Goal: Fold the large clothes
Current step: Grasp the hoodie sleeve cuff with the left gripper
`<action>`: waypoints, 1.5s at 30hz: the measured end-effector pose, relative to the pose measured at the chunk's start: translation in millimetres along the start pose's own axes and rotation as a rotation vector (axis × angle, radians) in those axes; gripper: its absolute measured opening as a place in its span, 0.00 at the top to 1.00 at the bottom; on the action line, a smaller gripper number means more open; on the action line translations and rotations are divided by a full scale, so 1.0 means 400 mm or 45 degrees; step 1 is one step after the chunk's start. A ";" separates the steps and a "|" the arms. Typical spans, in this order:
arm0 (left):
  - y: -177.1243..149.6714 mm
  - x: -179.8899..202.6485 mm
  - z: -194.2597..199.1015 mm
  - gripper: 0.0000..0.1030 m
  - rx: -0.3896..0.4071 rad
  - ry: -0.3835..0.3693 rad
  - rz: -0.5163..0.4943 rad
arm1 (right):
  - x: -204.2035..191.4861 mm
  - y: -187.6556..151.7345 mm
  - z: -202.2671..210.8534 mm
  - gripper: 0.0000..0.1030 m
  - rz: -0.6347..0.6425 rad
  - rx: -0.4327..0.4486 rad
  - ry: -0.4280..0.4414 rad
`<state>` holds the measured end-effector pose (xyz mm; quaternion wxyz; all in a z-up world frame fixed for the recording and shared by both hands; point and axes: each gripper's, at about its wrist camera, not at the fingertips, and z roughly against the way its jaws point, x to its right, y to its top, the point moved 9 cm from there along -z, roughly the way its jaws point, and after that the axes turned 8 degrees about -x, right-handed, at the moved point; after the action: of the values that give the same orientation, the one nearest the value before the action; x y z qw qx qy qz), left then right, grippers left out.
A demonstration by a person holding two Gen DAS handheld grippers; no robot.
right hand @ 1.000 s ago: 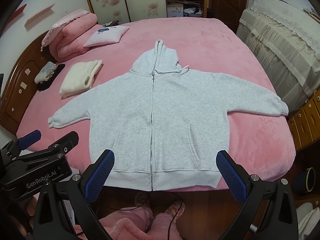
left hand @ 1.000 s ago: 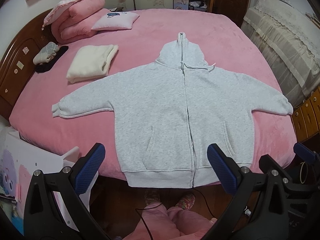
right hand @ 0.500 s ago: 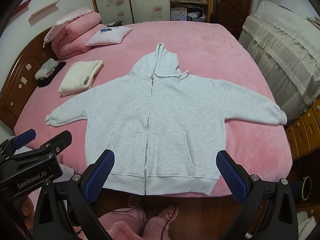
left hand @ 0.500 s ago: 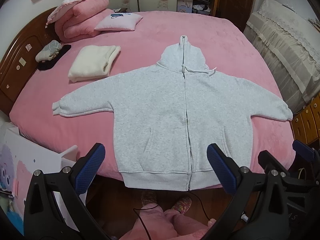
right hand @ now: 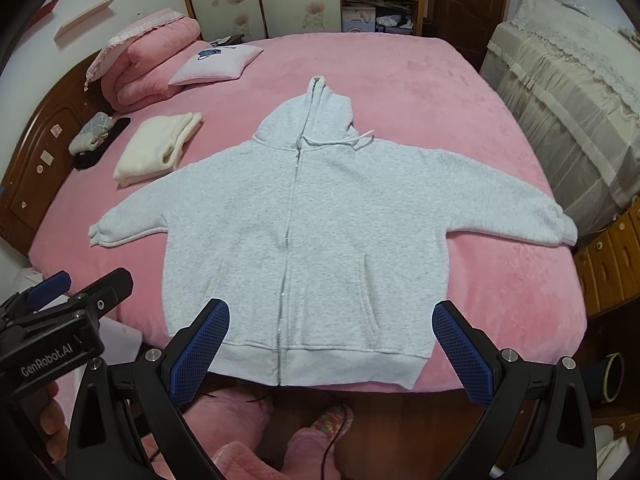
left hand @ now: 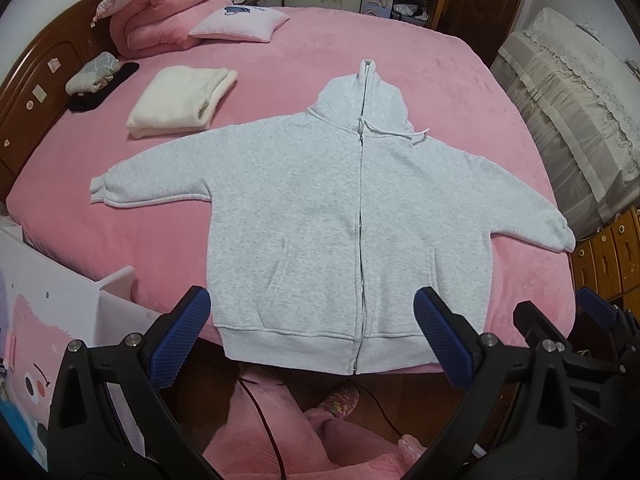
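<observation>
A light grey zip-up hoodie (left hand: 320,208) lies flat and zipped on the pink bed (left hand: 440,92), front up, sleeves spread to both sides, hood pointing away, hem at the near bed edge. It also shows in the right wrist view (right hand: 304,232). My left gripper (left hand: 312,332) is open and empty, held above the hem, its blue pads either side of the lower body. My right gripper (right hand: 328,344) is open and empty, also above the hem. The right gripper's body shows at the right edge of the left wrist view (left hand: 592,336).
A folded cream garment (left hand: 180,100) lies on the bed left of the hood. Pink quilts (left hand: 160,12) and a pillow (left hand: 240,24) sit near the wooden headboard (left hand: 36,92). A covered cabinet (left hand: 572,112) and wooden drawers (left hand: 608,256) stand at the right.
Both grippers have moved forward and slightly lower toward the hoodie's hem; the hoodie now fills more of each view. Both stay open. The hoodie has not moved.
</observation>
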<state>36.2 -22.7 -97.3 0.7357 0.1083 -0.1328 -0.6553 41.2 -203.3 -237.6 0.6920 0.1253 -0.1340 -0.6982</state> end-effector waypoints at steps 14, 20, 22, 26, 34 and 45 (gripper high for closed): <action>0.173 -0.141 -0.194 0.02 -0.215 -0.157 0.026 | -0.158 0.137 -0.076 0.00 0.015 -0.015 -0.009; 0.266 -0.338 -0.270 0.02 -0.318 -0.357 0.146 | -0.381 0.266 -0.155 0.00 0.011 -0.040 0.027; 0.310 -0.452 -0.298 0.02 -0.324 -0.382 0.241 | -0.469 0.310 -0.182 0.00 0.034 -0.040 0.010; 0.387 -0.689 -0.379 0.02 -0.329 -0.382 0.474 | -0.668 0.381 -0.245 0.00 0.115 -0.050 -0.003; 0.402 -1.213 -0.646 0.03 -0.346 -0.291 1.152 | -1.036 0.413 -0.416 0.00 0.306 -0.269 -0.005; 0.310 -1.467 -0.985 0.17 -0.244 -0.194 1.611 | -1.297 0.363 -0.615 0.00 0.200 -0.450 0.220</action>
<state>223.1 568.8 -458.2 0.9749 -0.1040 -0.1639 -0.1095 270.9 311.2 -420.1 0.7645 0.0506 0.0409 -0.6413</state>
